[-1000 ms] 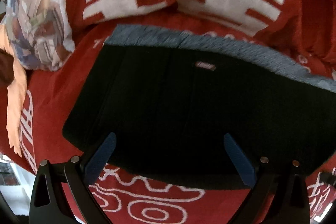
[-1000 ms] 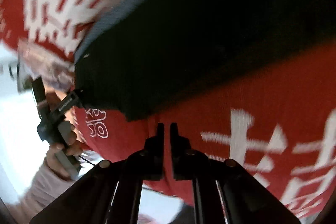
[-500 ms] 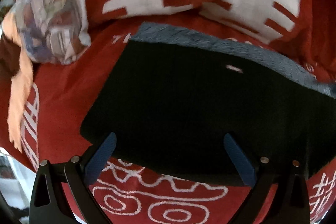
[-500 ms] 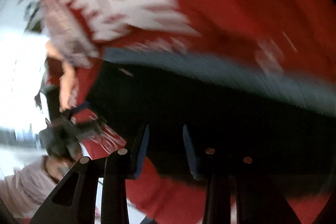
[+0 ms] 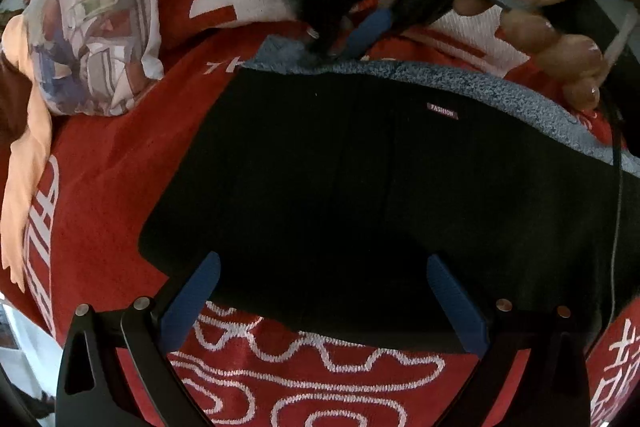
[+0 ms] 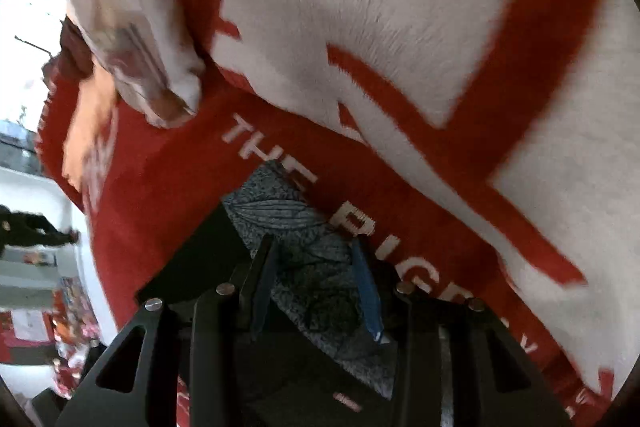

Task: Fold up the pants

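The black pants (image 5: 380, 195) lie folded in a rectangle on the red blanket, with a grey fleecy band (image 5: 480, 91) along the far edge and a small "FASHION" label. My left gripper (image 5: 320, 267) is open and empty, its blue fingers over the near edge of the pants. My right gripper (image 5: 340, 43) shows in the left wrist view at the far left corner of the grey band, held by a hand (image 5: 560, 7). In the right wrist view the right gripper (image 6: 316, 247) is open, its fingers astride the grey corner (image 6: 280, 211).
A red blanket (image 5: 112, 155) with white lettering covers the surface. A red-and-white cushion (image 6: 440, 27) lies behind the pants. A patterned pillow (image 5: 92, 27) and a peach cloth (image 5: 28, 155) lie at the left. A black cable (image 5: 616, 187) hangs at the right.
My right gripper has swung over the pants to their far left corner and opened from shut. My left gripper stays open over the near edge.
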The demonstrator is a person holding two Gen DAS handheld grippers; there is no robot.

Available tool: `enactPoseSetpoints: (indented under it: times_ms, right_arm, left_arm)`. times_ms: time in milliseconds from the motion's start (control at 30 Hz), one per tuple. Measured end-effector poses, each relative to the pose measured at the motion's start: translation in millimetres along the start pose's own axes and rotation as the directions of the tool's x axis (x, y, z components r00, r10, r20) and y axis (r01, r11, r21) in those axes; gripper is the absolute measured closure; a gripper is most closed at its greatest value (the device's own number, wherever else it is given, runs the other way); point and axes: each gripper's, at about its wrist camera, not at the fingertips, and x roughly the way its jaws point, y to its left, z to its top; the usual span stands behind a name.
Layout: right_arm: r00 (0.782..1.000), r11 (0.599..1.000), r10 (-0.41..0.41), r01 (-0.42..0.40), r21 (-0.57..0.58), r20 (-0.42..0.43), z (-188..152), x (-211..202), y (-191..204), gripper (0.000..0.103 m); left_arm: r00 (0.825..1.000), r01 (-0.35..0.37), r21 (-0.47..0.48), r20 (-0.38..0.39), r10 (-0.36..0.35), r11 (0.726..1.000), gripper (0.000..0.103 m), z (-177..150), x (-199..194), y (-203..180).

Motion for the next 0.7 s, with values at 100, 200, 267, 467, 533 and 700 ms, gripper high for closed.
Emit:
enactPoseSetpoints:
  times_ms: [100, 200, 267, 467, 533, 700]
  right_arm:
    - [1.000, 0.999, 0.022, -0.021, -0.032, 0.003, 2, -2, 5, 0.099]
    - [1.000, 1.000, 0.021, -0.021, -0.010, 0.019, 12, 2, 9, 0.099]
    - [1.000, 1.000, 0.000, 0.000, 0.019, 0.010, 13, 9, 7, 0.098]
    - [0.990, 0.996, -0.086, 0.081, 0.045, 0.108, -39, -42, 10, 0.092]
    - [0.987, 0.994, -0.100, 0.093, 0.061, 0.124, -80, -59, 5, 0.059]
    - [0.988, 0.944, -0.146, 0.152, 0.292, -0.044, -181, -45, -49, 0.037]
  left_arm:
    - [1.000, 0.025, -0.026, -0.010, -0.025, 0.999, 0.000, 2, -12, 5]
    - [0.999, 0.029, -0.073, 0.039, -0.026, 0.997, 0.000, 13, -25, 12]
    - [0.999, 0.013, -0.093, 0.052, -0.008, 0.996, 0.000, 28, -23, 19]
    - [0.997, -0.024, -0.132, -0.080, 0.014, 0.991, 0.000, 25, 8, 38]
    - [0.996, -0.055, -0.105, -0.080, 0.047, 0.993, 0.000, 17, -3, 39]
    - [0.982, -0.094, -0.120, -0.177, 0.072, 0.988, 0.000, -17, -22, 49]
